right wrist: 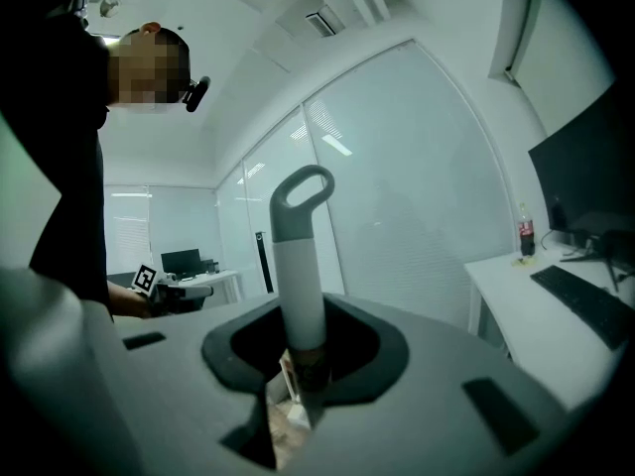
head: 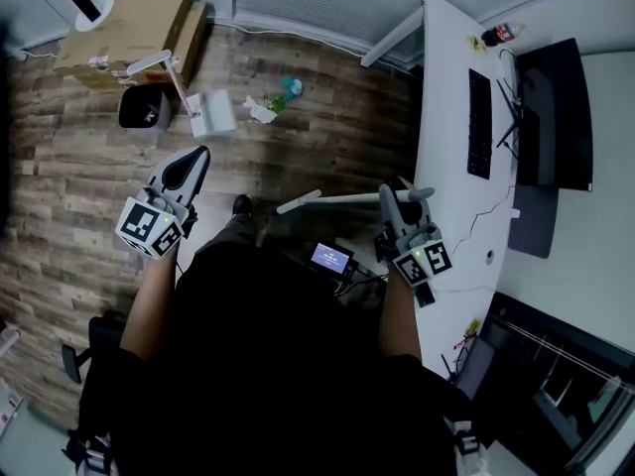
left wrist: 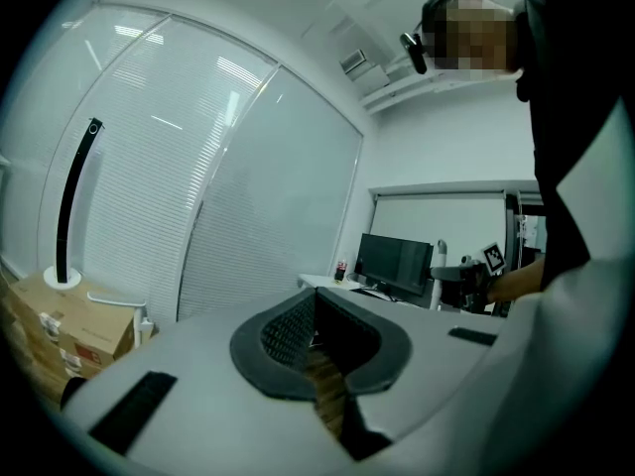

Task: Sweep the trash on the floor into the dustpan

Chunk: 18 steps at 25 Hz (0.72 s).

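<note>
Crumpled trash, a white piece (head: 261, 110) and a teal piece (head: 291, 86), lies on the wooden floor. A white dustpan (head: 211, 114) with a long handle stands just left of it. My right gripper (head: 387, 194) is shut on a white broom handle (head: 327, 199). In the right gripper view the handle (right wrist: 298, 286) rises between the jaws of the right gripper (right wrist: 298, 360) to a grey loop end (right wrist: 303, 191). The broom's head is hidden. My left gripper (head: 198, 157) is shut and holds nothing; the left gripper view shows the same of the left gripper (left wrist: 317, 315).
A black bin (head: 144, 107) and a cardboard box (head: 129, 30) stand left of the dustpan. A white desk (head: 446, 117) with a keyboard (head: 479, 124), monitor (head: 556, 112) and bottle (head: 498, 35) runs along the right. A shoe (head: 241, 204) shows below me.
</note>
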Each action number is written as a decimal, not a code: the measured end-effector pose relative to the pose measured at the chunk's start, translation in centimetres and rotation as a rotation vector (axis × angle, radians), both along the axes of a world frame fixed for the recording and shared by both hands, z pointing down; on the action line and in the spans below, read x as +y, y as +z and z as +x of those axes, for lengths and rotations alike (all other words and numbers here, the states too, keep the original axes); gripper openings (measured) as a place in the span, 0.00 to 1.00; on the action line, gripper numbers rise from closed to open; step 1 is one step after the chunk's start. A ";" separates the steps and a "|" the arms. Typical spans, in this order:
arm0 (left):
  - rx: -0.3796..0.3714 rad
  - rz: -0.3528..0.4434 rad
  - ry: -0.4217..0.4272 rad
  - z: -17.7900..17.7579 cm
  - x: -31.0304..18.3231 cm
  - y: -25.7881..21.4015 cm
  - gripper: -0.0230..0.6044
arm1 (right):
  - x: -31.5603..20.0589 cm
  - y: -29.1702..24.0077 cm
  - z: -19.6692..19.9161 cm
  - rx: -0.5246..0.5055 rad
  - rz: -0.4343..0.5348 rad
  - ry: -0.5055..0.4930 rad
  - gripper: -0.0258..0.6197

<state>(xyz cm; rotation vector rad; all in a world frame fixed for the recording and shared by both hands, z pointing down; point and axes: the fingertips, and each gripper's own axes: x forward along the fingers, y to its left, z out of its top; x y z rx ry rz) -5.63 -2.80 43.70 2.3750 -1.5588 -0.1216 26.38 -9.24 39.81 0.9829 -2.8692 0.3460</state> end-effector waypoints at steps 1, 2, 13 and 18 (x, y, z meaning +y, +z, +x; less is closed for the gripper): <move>0.003 0.004 0.004 -0.6 -1.2 0.0 0.03 | -1.0 -0.2 -0.6 0.003 0.007 -0.010 0.17; 0.004 0.010 0.009 -1.2 -2.3 -0.1 0.03 | -2.0 -0.5 -1.2 0.005 0.016 -0.017 0.17; 0.010 0.012 -0.050 -6.0 -10.1 0.0 0.03 | -15.5 -0.7 -5.1 0.007 0.005 0.066 0.17; -0.022 -0.043 -0.110 -8.2 -13.9 1.7 0.03 | -22.7 1.8 -6.9 0.014 -0.048 0.065 0.17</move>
